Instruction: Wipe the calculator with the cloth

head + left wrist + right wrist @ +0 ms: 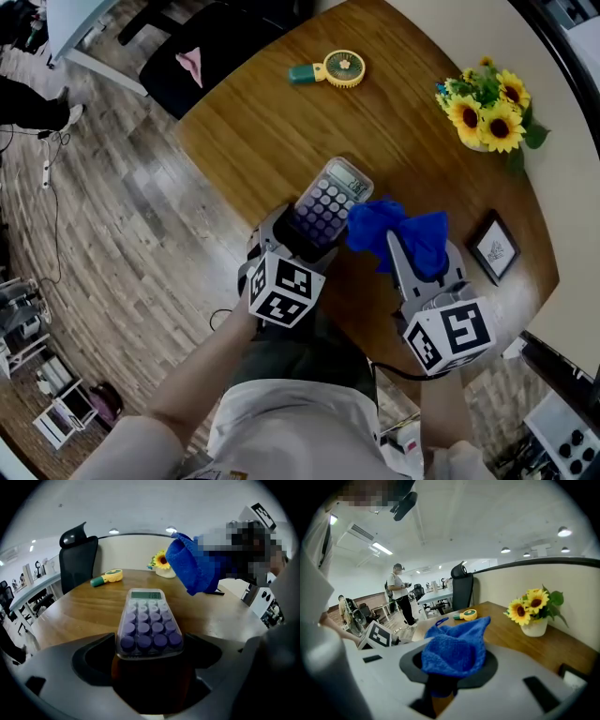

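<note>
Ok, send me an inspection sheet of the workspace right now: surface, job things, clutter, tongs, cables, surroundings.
Surface: wooden table with a rounded edge.
Job's things: calculator, keys up, gripped at its near end; blue cloth bunched beside it, not on it yet.
Clutter: yellow hand fan, sunflower pot, small frame.
Grippers: left tongs shut on calculator; right tongs shut on blue cloth.
Cables: thin cable on the floor at left; black cable below the right tongs.
Surroundings: black office chair by the table; wood floor; person standing in the office behind.
</note>
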A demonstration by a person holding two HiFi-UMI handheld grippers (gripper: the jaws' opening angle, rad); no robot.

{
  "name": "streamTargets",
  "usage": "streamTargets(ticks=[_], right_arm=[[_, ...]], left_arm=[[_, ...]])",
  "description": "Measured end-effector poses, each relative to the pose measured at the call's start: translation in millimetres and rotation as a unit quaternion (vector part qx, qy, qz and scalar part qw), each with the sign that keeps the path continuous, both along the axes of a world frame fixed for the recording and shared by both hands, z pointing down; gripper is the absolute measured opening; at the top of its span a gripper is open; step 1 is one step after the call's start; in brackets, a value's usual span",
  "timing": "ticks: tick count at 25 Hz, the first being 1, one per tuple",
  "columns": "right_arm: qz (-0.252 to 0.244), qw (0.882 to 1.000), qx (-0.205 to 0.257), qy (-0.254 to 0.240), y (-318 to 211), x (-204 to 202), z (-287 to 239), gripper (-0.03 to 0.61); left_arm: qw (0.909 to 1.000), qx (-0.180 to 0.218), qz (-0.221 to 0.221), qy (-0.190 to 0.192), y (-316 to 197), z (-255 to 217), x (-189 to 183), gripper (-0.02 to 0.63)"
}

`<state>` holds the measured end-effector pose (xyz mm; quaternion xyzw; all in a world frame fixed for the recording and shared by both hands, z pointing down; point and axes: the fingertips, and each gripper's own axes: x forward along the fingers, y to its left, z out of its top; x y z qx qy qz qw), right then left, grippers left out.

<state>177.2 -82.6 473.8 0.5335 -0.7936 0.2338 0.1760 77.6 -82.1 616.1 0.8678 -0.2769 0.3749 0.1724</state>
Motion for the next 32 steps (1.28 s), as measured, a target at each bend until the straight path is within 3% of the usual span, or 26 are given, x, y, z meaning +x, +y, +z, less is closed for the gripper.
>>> streamTargets(ticks=[7, 15, 20, 24, 28, 32], right_arm=[[-0.017, 1.000, -0.018, 0.002, -6, -2, 16, 0.100], [-0.110, 0.994, -0.007, -0.008, -30, -53, 14, 0.098], [-0.200, 0.980, -0.023, -0.003, -39, -101, 29, 0.097], [-0.263, 0.962, -0.068, 0.006, -34, -126, 59, 0.097], [-0.290, 0.951, -0.103, 0.030, -27, -135, 88, 0.095], [-0.309, 0.943, -0.103, 0.066, -25, -137, 100, 0.094]], left_arm=[[0.9999, -0.002, 0.009, 0.013, -1, 1, 1, 0.449], [0.9994, 0.015, 0.015, 0.026, -1, 1, 3, 0.449], [0.9994, 0.015, 0.016, 0.027, -1, 1, 2, 0.449], [0.9994, 0.015, 0.017, 0.027, -1, 0, 1, 0.449], [0.9993, 0.015, 0.019, 0.028, -1, 0, 1, 0.449], [0.9993, 0.015, 0.020, 0.028, -1, -1, 0, 0.449]])
